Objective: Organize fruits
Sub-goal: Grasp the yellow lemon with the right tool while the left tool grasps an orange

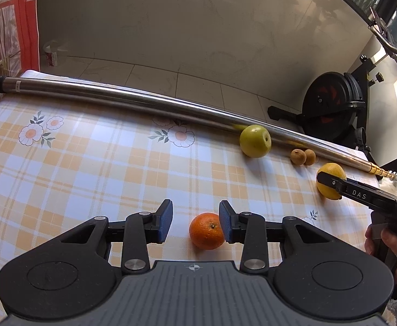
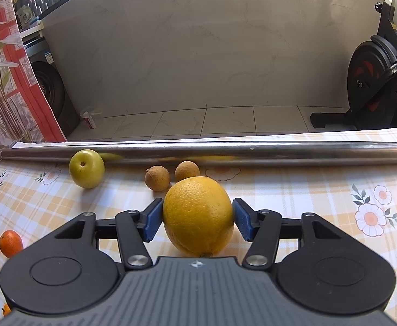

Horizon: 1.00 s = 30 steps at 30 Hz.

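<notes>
Left hand-held gripper (image 1: pixel 195 221): jaws spread; the small orange (image 1: pixel 206 231) lies on the worktop (image 1: pixel 90 168) between the pads, off-centre against the right pad, clear of the left. Right hand-held gripper (image 2: pixel 197 218): pads bracket the large yellow citrus (image 2: pixel 198 216) at its widest, apparently touching both sides; firm pinch unconfirmed. Beyond: green fruit (image 2: pixel 86 168), then metal tube (image 2: pixel 225 153).

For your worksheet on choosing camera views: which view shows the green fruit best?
The right wrist view: the green fruit sits whole and unblocked before the metal pole. The left wrist view shows it whole too, but farther off.
</notes>
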Each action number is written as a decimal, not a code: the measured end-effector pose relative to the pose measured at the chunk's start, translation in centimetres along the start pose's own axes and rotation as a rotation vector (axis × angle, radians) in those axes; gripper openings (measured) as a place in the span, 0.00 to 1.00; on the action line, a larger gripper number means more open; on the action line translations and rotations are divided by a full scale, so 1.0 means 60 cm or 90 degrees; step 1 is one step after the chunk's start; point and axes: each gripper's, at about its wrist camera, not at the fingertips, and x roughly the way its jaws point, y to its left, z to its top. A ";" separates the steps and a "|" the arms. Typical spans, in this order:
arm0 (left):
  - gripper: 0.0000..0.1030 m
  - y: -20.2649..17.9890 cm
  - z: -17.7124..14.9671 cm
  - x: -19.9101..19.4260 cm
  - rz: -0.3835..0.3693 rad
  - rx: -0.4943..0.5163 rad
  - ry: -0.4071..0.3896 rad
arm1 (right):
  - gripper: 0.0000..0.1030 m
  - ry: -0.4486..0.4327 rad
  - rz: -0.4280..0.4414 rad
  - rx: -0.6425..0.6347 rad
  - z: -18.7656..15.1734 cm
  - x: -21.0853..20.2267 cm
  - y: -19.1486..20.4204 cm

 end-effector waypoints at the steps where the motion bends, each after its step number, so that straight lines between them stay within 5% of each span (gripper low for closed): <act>1: 0.42 0.000 0.000 0.004 -0.002 -0.001 0.004 | 0.56 0.000 0.000 0.000 0.000 0.000 0.000; 14: 0.48 -0.012 -0.014 0.068 -0.004 0.008 0.057 | 0.56 -0.003 0.010 0.030 -0.003 -0.005 -0.009; 30: 0.46 -0.033 -0.030 0.069 0.020 0.049 0.031 | 0.55 -0.005 0.009 0.042 -0.009 -0.013 -0.007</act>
